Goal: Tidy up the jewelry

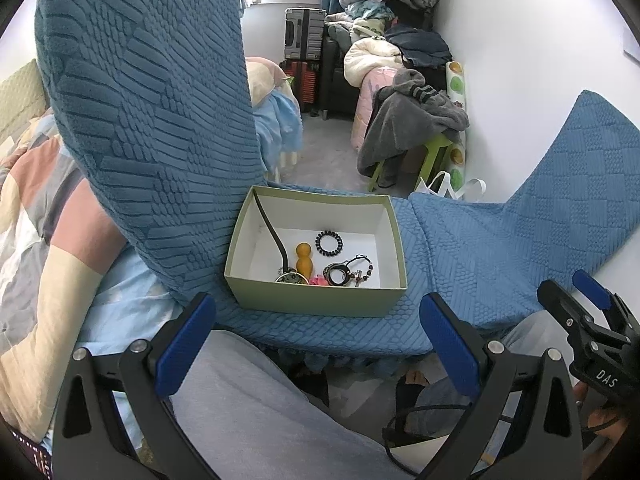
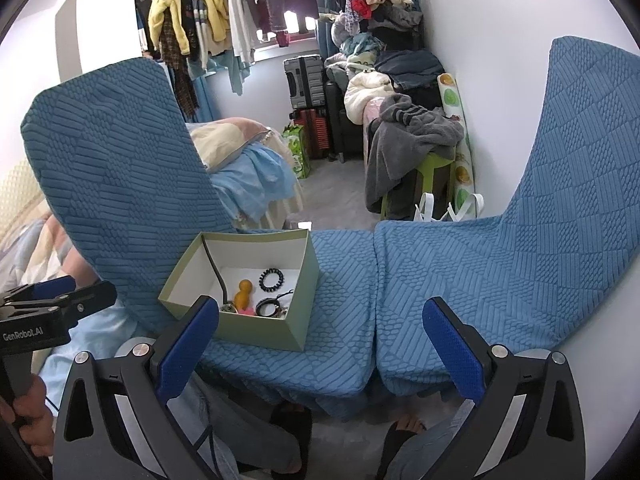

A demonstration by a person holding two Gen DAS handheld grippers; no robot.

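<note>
Jewelry lay in a shallow pale-green cardboard box with a white inside, which sat ahead of the left gripper and ahead and to the left of the right gripper. In the box were a black spiral hair tie, an amber wooden peg-shaped piece, a dark ring-shaped bracelet, a small pink piece, a round metal pendant and a black cord running up the left inner wall.

Both grippers were spread wide, blue pads far apart, gripping nothing.

The box rested on a seat covered in blue textured knit fabric, near its front edge. Beyond it the room held a grey carpet, a stack of suitcases, a green stool draped with a grey garment, and piled clothes against the white wall.

Only the right wrist view showed the rail of hanging clothes by the window and the second blue cushion rising at far right. Only the left wrist view showed the patchwork bedding at its left. Each view caught the other gripper at its edge, and the person's grey-trousered legs below.
</note>
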